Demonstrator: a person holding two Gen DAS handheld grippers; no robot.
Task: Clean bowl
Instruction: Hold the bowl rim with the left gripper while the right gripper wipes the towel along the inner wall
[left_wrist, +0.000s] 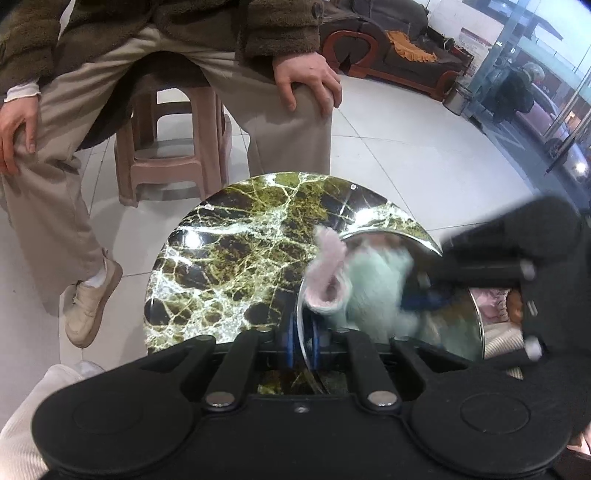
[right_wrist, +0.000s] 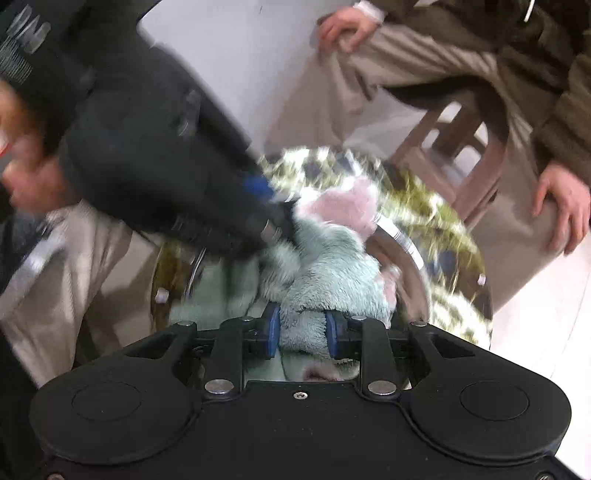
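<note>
A shiny steel bowl (left_wrist: 456, 325) stands tilted on a small round green marble table (left_wrist: 229, 258). My left gripper (left_wrist: 303, 334) is shut on the bowl's near rim, one blue pad on each side of it. A fluffy mint and pink cloth (left_wrist: 373, 288) fills the inside of the bowl. My right gripper (left_wrist: 424, 299) reaches in from the right. In the right wrist view the right gripper (right_wrist: 302, 328) is shut on the mint cloth (right_wrist: 332, 273), which presses into the bowl (right_wrist: 402, 242). The left gripper (right_wrist: 279, 212) comes in from the upper left, blurred.
A person sits just behind the table on a pink plastic stool (left_wrist: 173, 147), a hand (left_wrist: 306, 81) on each knee, legs close to the table's far edge. White floor tiles (left_wrist: 424, 155) surround the table. A wooden sofa (left_wrist: 399, 55) and glass doors stand far back.
</note>
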